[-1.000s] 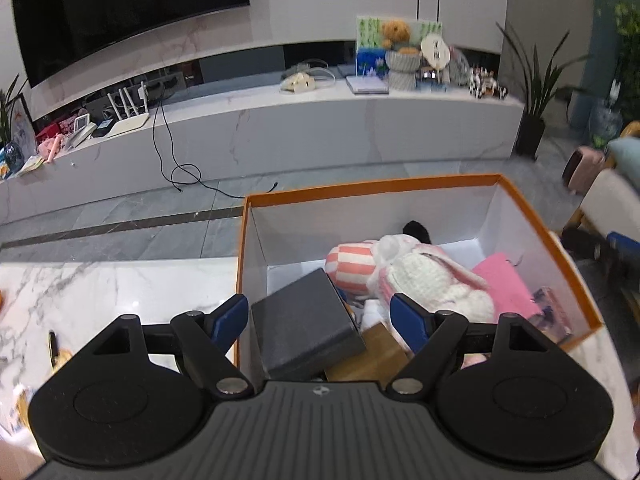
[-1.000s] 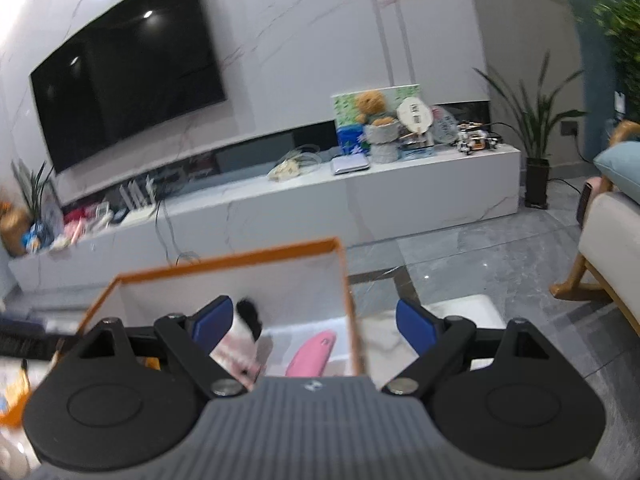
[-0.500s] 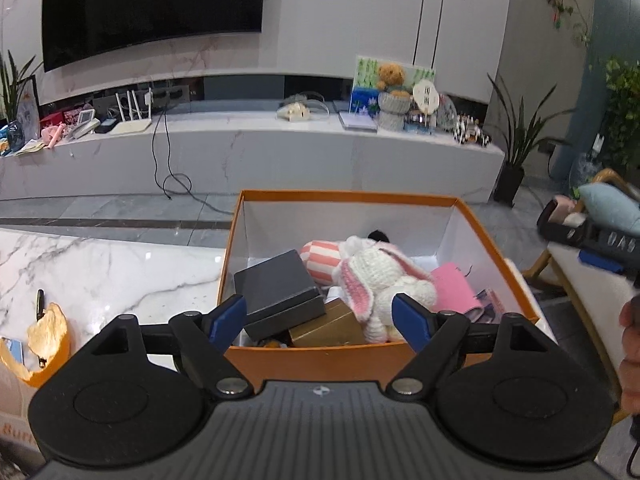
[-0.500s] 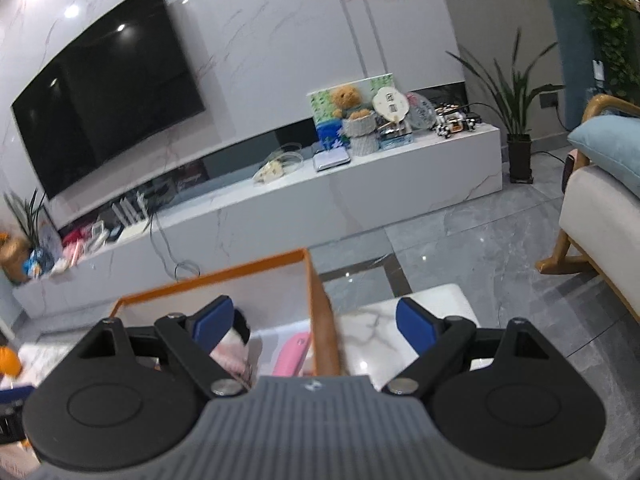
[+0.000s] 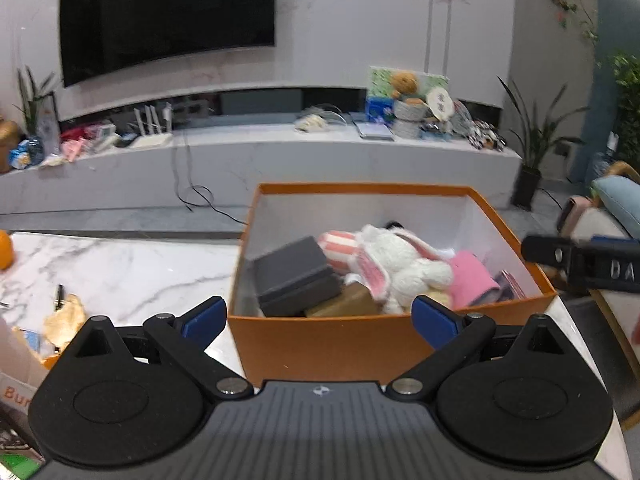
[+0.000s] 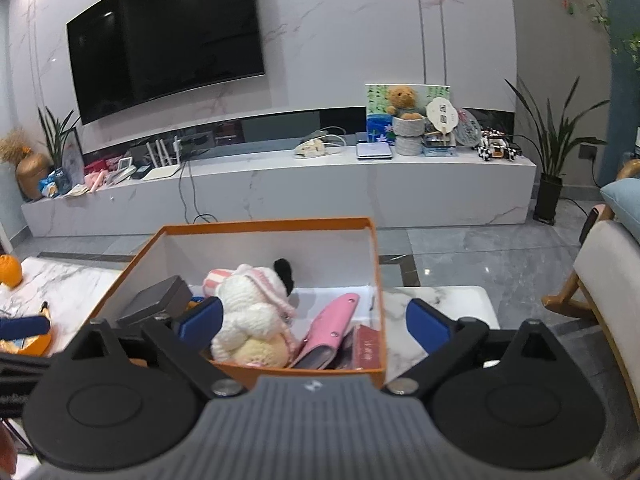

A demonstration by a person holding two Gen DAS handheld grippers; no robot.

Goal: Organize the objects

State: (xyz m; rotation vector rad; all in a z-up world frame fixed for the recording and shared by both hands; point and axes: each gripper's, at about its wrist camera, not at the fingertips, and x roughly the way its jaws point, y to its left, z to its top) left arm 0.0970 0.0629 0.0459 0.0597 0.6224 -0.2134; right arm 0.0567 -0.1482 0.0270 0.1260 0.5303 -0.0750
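Left wrist view: left gripper (image 5: pixel 318 316) hangs just in front of the near wall of the orange box (image 5: pixel 360 350), jaws spread wide and opening further, nothing gripped; the box front sits between the blue pads (image 5: pixel 202 320) but no contact visible. Box stands on a white marble table (image 5: pixel 112 272), toward its right end. Inside the box, left to right: dark grey case (image 5: pixel 296 272) tilted on a gold-brown box (image 5: pixel 344 302), pink/white striped plush (image 5: pixel 338 244), white bunny plush (image 5: pixel 400 266) w/ pink-lined ears, pink wallet (image 5: pixel 474 278), and something dark w/ a pattern at the far right, too small to ID. Right gripper (image 5: pixel 584 260) pokes in from the right edge of this view, beside the box's right wall, apart from it. Table left side: crumpled wrapper (image 5: pixel 66 316), a pen (image 5: pixel 59 294), an orange item (image 5: pixel 5 245) at the edge. Right wrist view: right gripper (image 6: pixel 314 320) over the box's near right corner (image 6: pixel 378 280), jaws wide and opening, empty; left pad (image 6: pixel 202 322) sits in front of the bunny (image 6: pixel 250 312), right pad outside the box over bare table (image 6: pixel 440 300). Touching bunny or not: can't tell. Pink wallet (image 6: pixel 332 328) leans beside a red booklet (image 6: pixel 366 350) against the right wall. Bkgd: wall TV (image 6: pixel 168 48), long white console (image 6: pixel 280 192), teddy bear (image 6: pixel 402 100) on it, potted plant (image 6: pixel 554 152), chair (image 6: pixel 608 280) at right.
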